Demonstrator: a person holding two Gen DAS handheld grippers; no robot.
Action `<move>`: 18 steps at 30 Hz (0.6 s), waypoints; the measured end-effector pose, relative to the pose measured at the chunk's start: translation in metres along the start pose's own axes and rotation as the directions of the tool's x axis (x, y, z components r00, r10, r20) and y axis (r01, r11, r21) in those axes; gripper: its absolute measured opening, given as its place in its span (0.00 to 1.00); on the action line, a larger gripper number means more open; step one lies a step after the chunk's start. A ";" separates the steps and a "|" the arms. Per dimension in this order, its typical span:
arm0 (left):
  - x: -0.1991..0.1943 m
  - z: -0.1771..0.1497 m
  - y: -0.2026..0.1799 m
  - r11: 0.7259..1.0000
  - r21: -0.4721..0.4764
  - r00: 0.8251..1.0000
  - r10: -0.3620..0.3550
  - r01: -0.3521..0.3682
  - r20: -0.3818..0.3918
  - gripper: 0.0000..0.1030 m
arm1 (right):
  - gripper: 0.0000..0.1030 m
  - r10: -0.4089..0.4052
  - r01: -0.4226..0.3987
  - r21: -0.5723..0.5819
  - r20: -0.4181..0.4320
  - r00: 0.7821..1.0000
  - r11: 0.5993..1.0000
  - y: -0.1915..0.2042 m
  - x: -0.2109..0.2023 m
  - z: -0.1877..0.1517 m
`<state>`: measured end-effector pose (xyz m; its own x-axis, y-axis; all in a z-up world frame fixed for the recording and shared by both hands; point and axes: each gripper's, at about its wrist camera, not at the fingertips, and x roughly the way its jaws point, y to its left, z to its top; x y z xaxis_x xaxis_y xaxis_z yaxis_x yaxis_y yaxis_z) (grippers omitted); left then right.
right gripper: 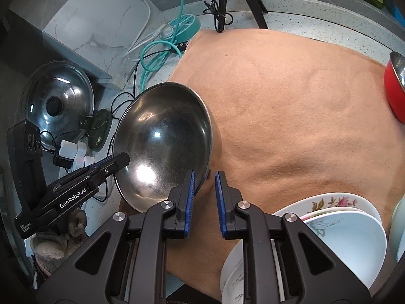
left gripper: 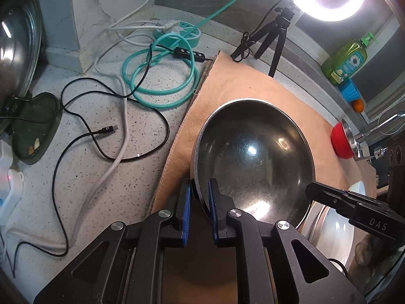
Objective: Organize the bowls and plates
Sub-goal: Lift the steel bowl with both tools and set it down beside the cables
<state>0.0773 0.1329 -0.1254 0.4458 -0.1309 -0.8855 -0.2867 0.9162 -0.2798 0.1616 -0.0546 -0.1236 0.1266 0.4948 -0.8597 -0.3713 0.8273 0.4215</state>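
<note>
We hold the steel bowl [left gripper: 253,157] by its thin rim at centre frame, tilted above the tan mat [left gripper: 227,86] — left gripper [left gripper: 200,190] clamped on one edge, right gripper [right gripper: 205,179] straddling the opposite edge, its jaws apparently not quite closed. We judge it light, rigid and slick, so rim grips suit it. The bowl is empty — the stacked china bowls [right gripper: 341,217] at lower right also look empty.

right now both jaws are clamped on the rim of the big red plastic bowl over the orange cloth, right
Not quite: the bowl is shiny stainless steel, not red plastic. The left wrist view shows the left gripper on its rim over the orange cloth; the right gripper also straddles the rim.
</note>
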 end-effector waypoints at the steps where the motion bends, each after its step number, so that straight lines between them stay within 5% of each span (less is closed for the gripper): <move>1: 0.000 0.000 0.000 1.000 0.000 1.000 -0.001 0.001 -0.001 0.12 | 0.17 0.001 -0.001 0.004 0.004 1.000 1.000 -0.001 -0.002 0.000; 10: -0.023 -0.001 -0.002 1.000 -0.004 0.999 0.016 -0.016 0.049 0.12 | 0.17 -0.043 0.040 0.035 0.103 0.994 0.999 -0.023 -0.047 -0.007; 18: -0.051 0.009 -0.036 0.998 0.039 0.992 -0.043 0.039 0.117 0.12 | 0.17 -0.089 0.072 0.095 0.194 0.977 0.993 -0.062 -0.100 -0.012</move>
<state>0.0726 0.1104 -0.0668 0.5537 -0.1251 -0.8233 -0.2362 0.9245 -0.2993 0.1610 -0.1586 -0.0672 0.3351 0.4610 -0.8217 -0.2718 0.8823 0.3842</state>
